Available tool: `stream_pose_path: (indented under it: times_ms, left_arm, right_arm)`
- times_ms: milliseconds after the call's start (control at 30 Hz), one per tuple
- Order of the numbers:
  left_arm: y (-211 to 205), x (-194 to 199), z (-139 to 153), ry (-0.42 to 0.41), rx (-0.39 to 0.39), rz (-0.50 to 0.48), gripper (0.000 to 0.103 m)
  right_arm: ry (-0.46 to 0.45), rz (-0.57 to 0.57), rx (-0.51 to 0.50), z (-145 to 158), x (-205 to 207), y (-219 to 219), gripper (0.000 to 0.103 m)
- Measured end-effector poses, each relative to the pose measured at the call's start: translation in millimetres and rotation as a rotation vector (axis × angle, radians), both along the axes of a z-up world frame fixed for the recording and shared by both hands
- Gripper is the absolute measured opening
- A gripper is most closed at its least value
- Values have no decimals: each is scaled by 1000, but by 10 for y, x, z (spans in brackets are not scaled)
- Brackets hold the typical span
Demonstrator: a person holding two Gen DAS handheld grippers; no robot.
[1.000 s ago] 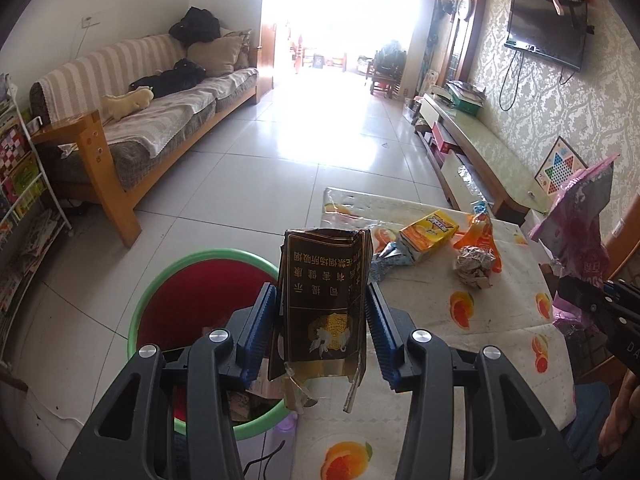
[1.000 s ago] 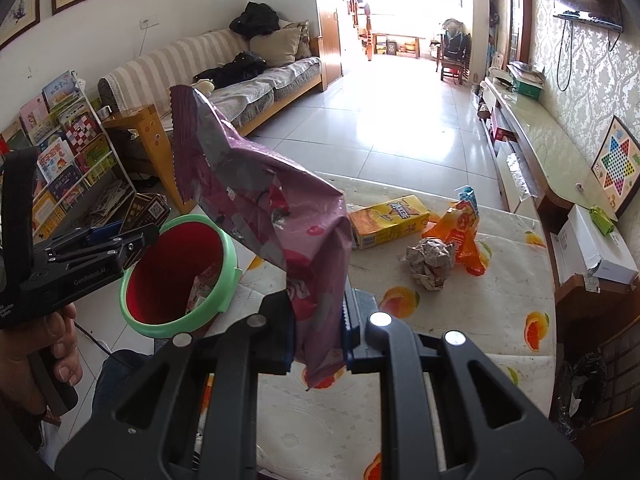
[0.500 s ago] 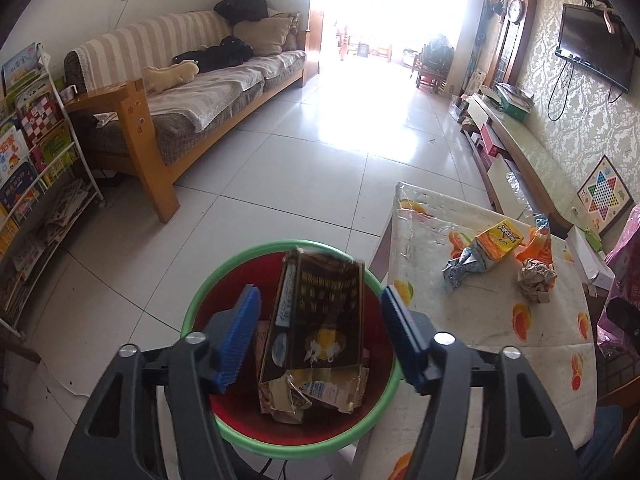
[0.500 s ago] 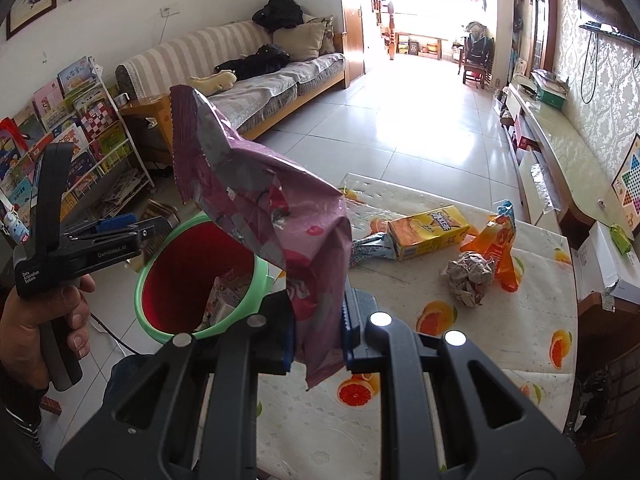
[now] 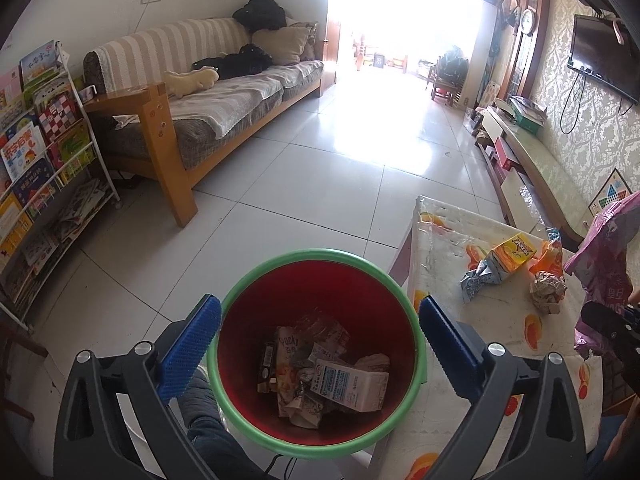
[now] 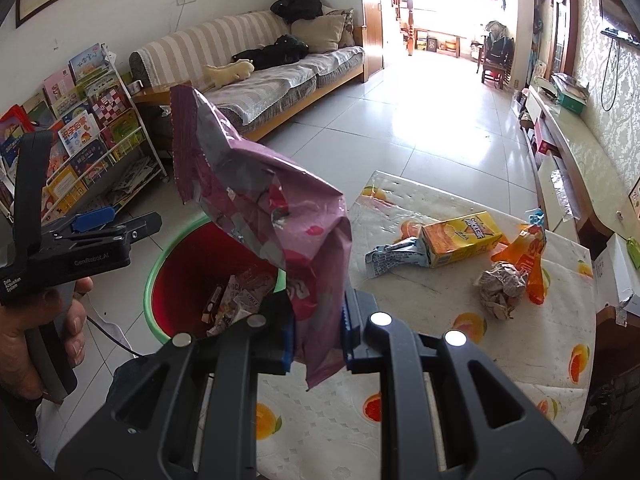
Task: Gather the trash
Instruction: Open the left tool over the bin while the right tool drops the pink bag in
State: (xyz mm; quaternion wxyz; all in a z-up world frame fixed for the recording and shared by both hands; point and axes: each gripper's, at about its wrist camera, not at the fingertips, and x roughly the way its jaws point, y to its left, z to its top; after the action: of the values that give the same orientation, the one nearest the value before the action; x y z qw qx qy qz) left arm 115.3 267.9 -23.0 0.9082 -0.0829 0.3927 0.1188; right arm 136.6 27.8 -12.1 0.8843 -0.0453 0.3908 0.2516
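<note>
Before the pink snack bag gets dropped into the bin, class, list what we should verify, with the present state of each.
1. Right claw grips the pink snack bag firmly: ok, pads pinch its lower end.
2. Bag is over the red bin: not ok, most of it hangs above the table edge beside the rim.
3. Left claw is empty: ok, jaws opening, nothing between them.
4. Left claw is out of the bag's path: not ok, it hangs right over the bin.
5. Bin has room: ok, trash only covers its bottom.
6. More trash remains: ok, yellow carton, crumpled paper ball and orange wrapper lie on the table.
</note>
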Motion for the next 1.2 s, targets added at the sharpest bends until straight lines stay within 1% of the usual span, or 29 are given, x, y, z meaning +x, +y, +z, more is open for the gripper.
stream_pose_path:
  times_ms: [167,367,467,633,733,800,900,933,967,1000,1033,1067,1100,1133,1200]
  left_arm:
    - [177,-131,53,-14,8,46,95]
    - [423,-327,101,-54,-5,111,95]
    - [483,-399,102,-66,24,130,95]
    - [614,-461,52,-70,13,152,95]
    - [643,-462,25,-65,49,157,95]
    - [679,-457,7,-63,37,155,95]
    - [733,-460,-7,-65,27,166,95]
    - [749,-462,-9,-66,23,170,95]
    - [757,-468,-12,-67,20,173,95]
    - [772,-469,-14,-68,18,175,95]
    - [785,-470,-16,-69,16,177,95]
    - [785,-472,-21,-68,16,180,95]
    - [789,-475,-26,-68,14,182,95]
    - [797,-478,-32,-67,10,185,95]
    - [815,-480,-36,-66,2,190,95]
  right_arm:
    - [10,45,5,-41,55,273,18]
    - [27,106,7,-119,129,676,18]
    - [45,139,8,-169,146,904,18]
    - [79,184,-1,-304,158,1213,18]
    - [103,199,2,-373,184,1341,19]
    - [113,210,1,-404,199,1426,20]
    - [117,224,-3,-417,209,1531,26]
    - [122,231,-4,-423,213,1561,30]
    - [127,236,-6,-428,225,1573,42]
    - [125,232,-7,-430,227,1580,52]
    - [116,220,-8,-420,225,1586,76]
    - [105,209,-7,-408,221,1580,94]
    - [93,201,-7,-394,214,1572,97]
    - [84,195,-9,-383,215,1575,98]
    - [94,190,-16,-400,231,1561,98]
